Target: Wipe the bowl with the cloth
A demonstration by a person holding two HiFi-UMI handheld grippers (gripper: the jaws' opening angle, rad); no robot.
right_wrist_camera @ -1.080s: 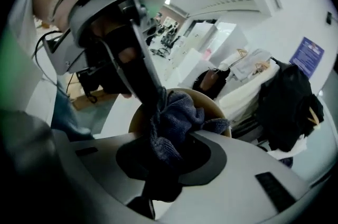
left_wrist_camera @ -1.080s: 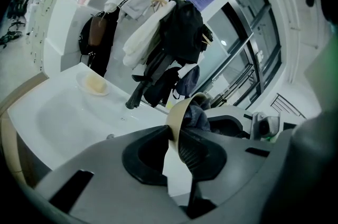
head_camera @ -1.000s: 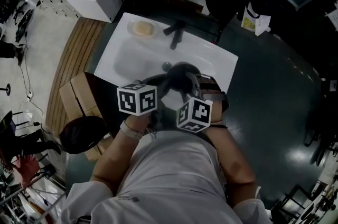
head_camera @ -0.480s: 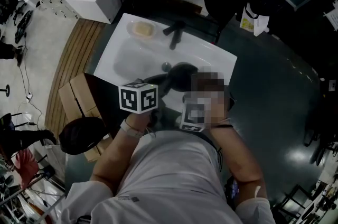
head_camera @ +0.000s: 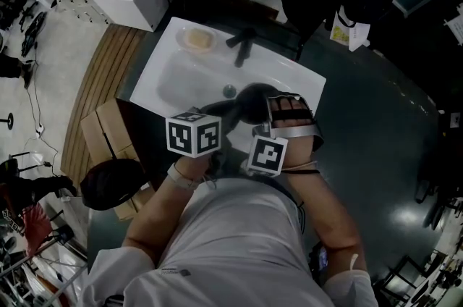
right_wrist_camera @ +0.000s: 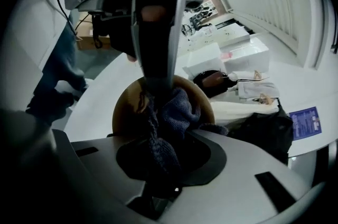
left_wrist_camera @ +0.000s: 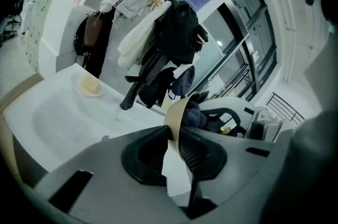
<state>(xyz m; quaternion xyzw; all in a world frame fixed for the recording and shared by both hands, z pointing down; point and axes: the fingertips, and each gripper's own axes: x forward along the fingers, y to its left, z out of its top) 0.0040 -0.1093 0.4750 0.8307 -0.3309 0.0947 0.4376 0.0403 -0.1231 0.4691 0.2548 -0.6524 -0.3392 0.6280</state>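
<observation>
A tan bowl (right_wrist_camera: 125, 108) is held tilted over the white sink (head_camera: 173, 74). It looks dark in the head view, where the bowl (head_camera: 249, 100) sits between the two grippers. My left gripper (left_wrist_camera: 174, 134) is shut on the bowl's rim (left_wrist_camera: 177, 110), seen edge-on between its jaws. My right gripper (right_wrist_camera: 161, 150) is shut on a dark blue cloth (right_wrist_camera: 171, 114) that presses into the bowl's inside. The cloth (left_wrist_camera: 196, 116) also shows behind the rim in the left gripper view. In the right gripper view the left gripper (right_wrist_camera: 154, 22) comes down onto the bowl's far rim.
A black faucet (head_camera: 241, 46) stands at the sink's back edge, with a soap dish (head_camera: 195, 40) to its left. Coats and bags (left_wrist_camera: 169, 33) hang behind the sink. Cardboard boxes (head_camera: 108, 132) and a dark round bin (head_camera: 112, 184) stand on the floor at the left.
The right gripper has turned and shifted slightly with the cloth against the bowl. The left gripper and the bowl have stayed nearly where they were.
</observation>
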